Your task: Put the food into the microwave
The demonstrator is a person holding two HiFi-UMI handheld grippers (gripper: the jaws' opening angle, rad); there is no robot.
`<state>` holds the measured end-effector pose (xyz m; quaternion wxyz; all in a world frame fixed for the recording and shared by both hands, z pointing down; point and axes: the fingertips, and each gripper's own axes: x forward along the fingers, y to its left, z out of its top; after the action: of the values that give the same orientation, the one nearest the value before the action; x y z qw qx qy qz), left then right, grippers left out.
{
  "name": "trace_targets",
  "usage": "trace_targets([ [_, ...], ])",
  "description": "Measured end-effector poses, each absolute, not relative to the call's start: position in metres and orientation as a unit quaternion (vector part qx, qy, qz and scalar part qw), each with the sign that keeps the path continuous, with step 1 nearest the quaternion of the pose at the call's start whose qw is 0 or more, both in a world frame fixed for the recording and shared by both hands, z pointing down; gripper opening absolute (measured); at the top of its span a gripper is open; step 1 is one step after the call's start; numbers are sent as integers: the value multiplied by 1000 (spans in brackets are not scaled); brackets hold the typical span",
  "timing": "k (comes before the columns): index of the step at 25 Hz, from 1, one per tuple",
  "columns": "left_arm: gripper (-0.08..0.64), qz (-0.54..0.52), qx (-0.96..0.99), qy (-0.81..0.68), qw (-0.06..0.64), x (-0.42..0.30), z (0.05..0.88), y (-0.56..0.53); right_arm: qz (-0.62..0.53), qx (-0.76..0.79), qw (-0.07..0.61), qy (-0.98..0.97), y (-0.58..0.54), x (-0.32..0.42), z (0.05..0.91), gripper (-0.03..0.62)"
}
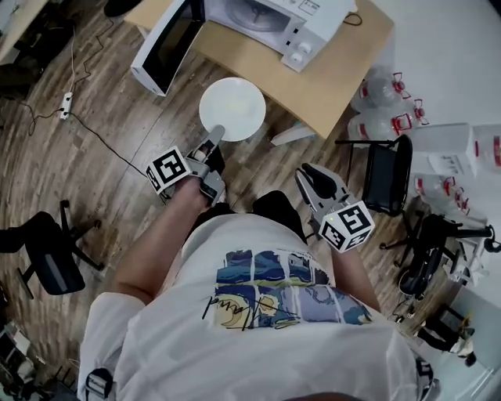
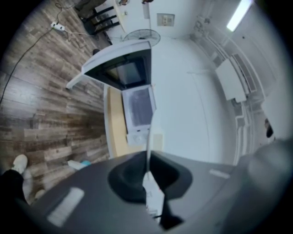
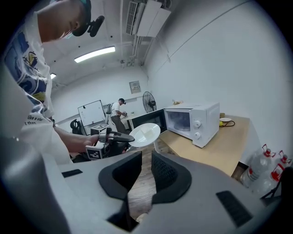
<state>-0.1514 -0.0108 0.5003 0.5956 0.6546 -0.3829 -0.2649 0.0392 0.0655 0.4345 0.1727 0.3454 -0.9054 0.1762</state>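
Plate point(image 1: 232, 109) clamped in left hand-held gripper point(image 1: 217, 135), right hand-held gripper point(image 3: 145, 159) slightly apart

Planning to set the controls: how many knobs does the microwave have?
2: the upper knob and the lower knob, stacked on the control panel of the microwave. None seems hidden.

Plate point(image 2: 152, 192) edge-on between fingers point(image 2: 124, 177), microwave point(image 2: 137, 107) beyond

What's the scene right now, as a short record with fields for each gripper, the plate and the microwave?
left gripper: shut on the rim of the plate
right gripper: open, nothing between its jaws
plate: white, held in the air over the floor, outside the microwave
microwave: on the wooden table, door open
food: cannot be made out on the plate
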Motion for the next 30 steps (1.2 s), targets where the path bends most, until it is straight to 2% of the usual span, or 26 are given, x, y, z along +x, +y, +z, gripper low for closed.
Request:
trace_targets([
  [13,17,-309,608,-444,581,-140,529,-158,170,341,167,-910,-64,118,430,48],
  [21,17,-319,590,-482,564,-137,544,-233,181,334,166,-910,-98,167,439,43],
  [30,17,-312,576,-492,574,-151,564,-314,191,383,154,-891,-142,174,432,38],
])
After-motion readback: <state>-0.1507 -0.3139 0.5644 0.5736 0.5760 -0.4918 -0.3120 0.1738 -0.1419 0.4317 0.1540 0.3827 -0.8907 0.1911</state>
